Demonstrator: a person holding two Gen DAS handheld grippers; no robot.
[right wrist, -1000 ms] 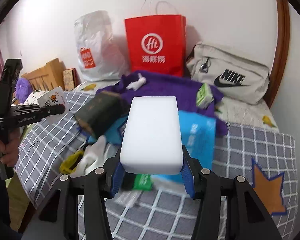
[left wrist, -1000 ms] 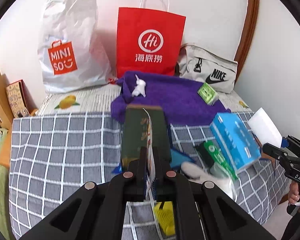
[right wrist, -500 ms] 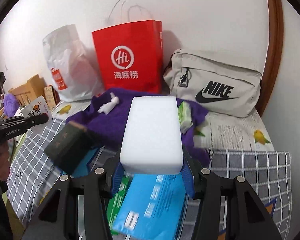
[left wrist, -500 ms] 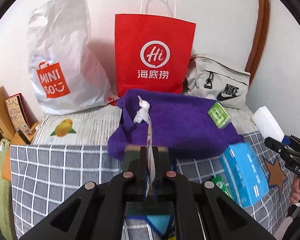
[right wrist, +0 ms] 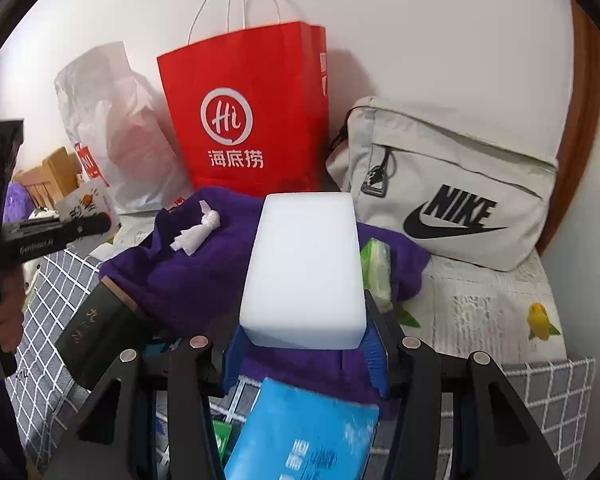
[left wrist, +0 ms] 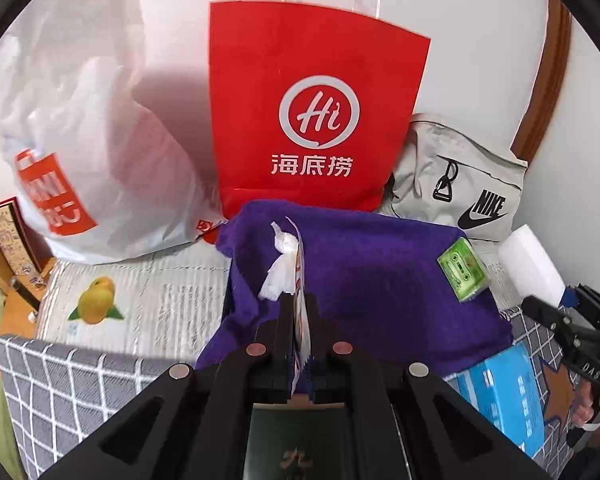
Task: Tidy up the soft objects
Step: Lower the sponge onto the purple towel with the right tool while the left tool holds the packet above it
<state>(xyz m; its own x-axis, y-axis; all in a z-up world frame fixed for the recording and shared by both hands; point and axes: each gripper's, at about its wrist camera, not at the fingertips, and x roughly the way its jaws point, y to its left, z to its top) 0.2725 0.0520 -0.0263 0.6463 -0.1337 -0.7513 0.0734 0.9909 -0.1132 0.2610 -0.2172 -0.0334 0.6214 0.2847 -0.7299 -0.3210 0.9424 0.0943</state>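
Observation:
My left gripper (left wrist: 298, 300) is shut on a thin white card with orange print (left wrist: 300, 280), held edge-on over the purple towel (left wrist: 360, 280). Seen from the right wrist, the card (right wrist: 88, 204) sticks up from that gripper (right wrist: 80, 224). My right gripper (right wrist: 304, 336) is shut on a white sponge block (right wrist: 304, 268), also visible in the left wrist view (left wrist: 530, 264). On the towel (right wrist: 180, 272) lie a crumpled white tissue (right wrist: 198, 232) and a green tissue pack (right wrist: 376, 268). A blue tissue pack (right wrist: 300, 436) lies under the right gripper.
Against the wall stand a white plastic bag (left wrist: 72, 140), a red paper bag (left wrist: 316, 120) and a grey Nike bag (right wrist: 440, 192). A dark green box (right wrist: 96, 332) lies on the checked bedcover (left wrist: 80, 392). Wooden furniture (right wrist: 48, 176) borders the bed at left.
Both grippers have moved forward over the bed toward the bags at the wall. The dark green box has slid under the left gripper. Both grips are unchanged.

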